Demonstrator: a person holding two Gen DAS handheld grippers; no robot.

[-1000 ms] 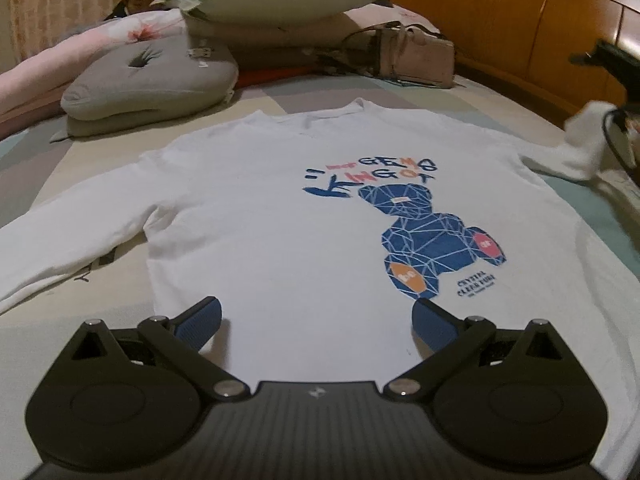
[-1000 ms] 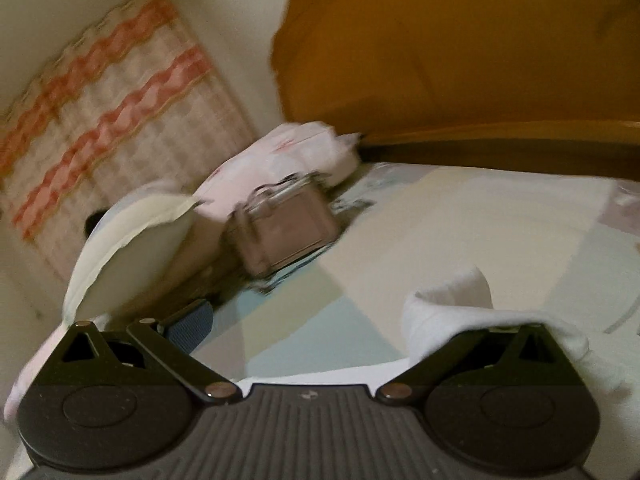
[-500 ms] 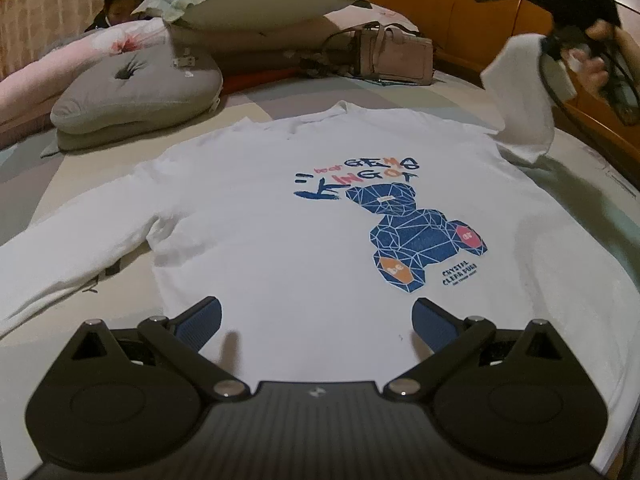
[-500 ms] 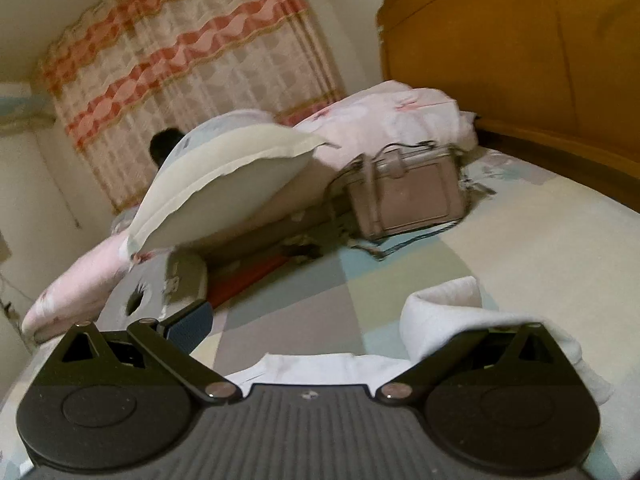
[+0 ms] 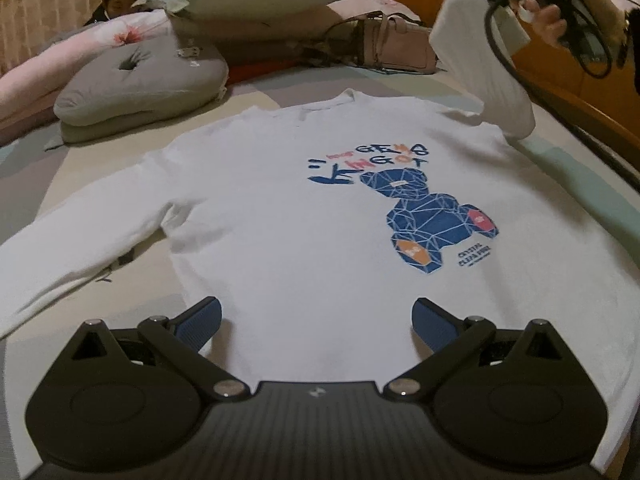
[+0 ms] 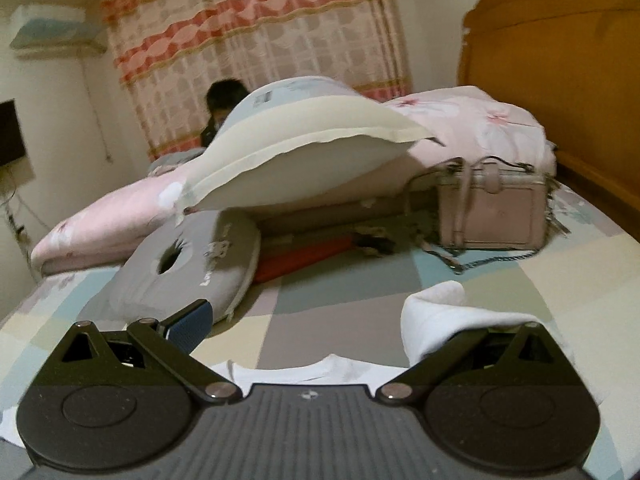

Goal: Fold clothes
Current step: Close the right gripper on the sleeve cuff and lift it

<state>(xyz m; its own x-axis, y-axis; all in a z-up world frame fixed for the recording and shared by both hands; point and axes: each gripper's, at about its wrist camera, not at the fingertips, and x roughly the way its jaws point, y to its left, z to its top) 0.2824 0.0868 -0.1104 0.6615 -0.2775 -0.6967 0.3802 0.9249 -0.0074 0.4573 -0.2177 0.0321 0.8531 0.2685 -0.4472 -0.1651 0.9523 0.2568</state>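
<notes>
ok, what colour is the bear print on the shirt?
Mostly dark blue with white facet lines and orange and red patches, on the white shirt. The bear print shows best in the left wrist view.

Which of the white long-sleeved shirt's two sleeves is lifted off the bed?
The sleeve beside the wooden headboard is raised, its cuff draped over the right gripper. The other sleeve lies flat on the patchwork bed sheet.

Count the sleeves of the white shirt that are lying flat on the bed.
1. The left sleeve lies flat, stretched out beside the shirt. The other sleeve is lifted off the bed, draped on the right claw.
</notes>
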